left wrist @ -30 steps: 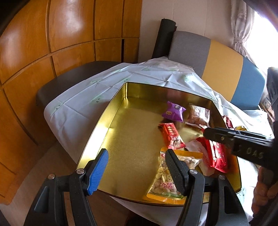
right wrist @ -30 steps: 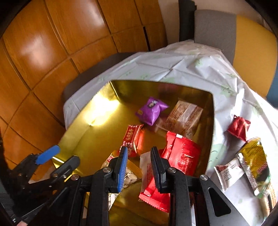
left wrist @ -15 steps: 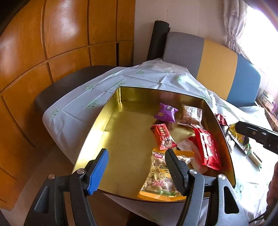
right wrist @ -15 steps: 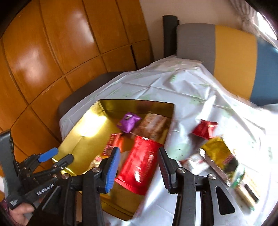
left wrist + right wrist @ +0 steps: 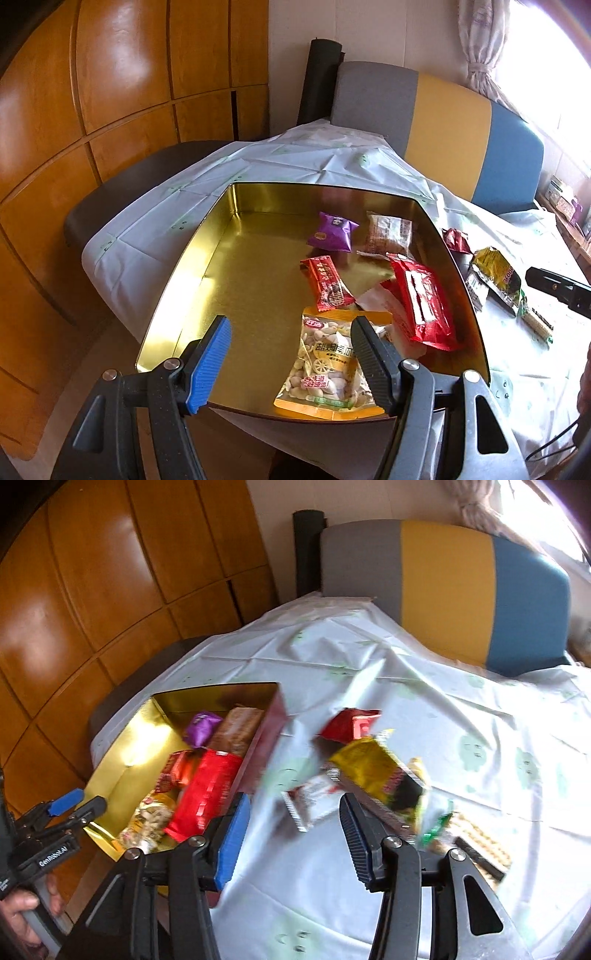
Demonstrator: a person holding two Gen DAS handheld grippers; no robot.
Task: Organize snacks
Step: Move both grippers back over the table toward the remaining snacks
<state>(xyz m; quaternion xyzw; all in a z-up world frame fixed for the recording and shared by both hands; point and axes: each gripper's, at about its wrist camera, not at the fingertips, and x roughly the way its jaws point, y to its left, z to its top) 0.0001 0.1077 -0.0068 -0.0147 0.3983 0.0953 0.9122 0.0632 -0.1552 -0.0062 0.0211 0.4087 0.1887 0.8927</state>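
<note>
A gold tin box (image 5: 192, 273) (image 5: 133, 734) sits on the white tablecloth and holds several snacks: a purple packet (image 5: 332, 232), a brown packet (image 5: 388, 232), a small red bar (image 5: 327, 284), a large red pack (image 5: 424, 302) (image 5: 207, 790) and a bag of seeds (image 5: 325, 369). My left gripper (image 5: 291, 362) is open and empty over the box's near edge. My right gripper (image 5: 295, 838) is open and empty over the cloth, just before a white-red wrapper (image 5: 314, 801) and a yellow bag (image 5: 373, 771). A red packet (image 5: 351, 723) lies beyond them.
A wafer pack (image 5: 476, 842) and a green-edged packet (image 5: 436, 823) lie right of my right gripper. A grey, yellow and blue bench back (image 5: 443, 122) stands behind the table. Wooden wall panels (image 5: 110, 92) are to the left. A dark seat (image 5: 129, 184) is beside the table.
My right gripper has let go of the large red pack in the box, opened wide and swung right over the loose snacks on the cloth. My left gripper stays open at the box.
</note>
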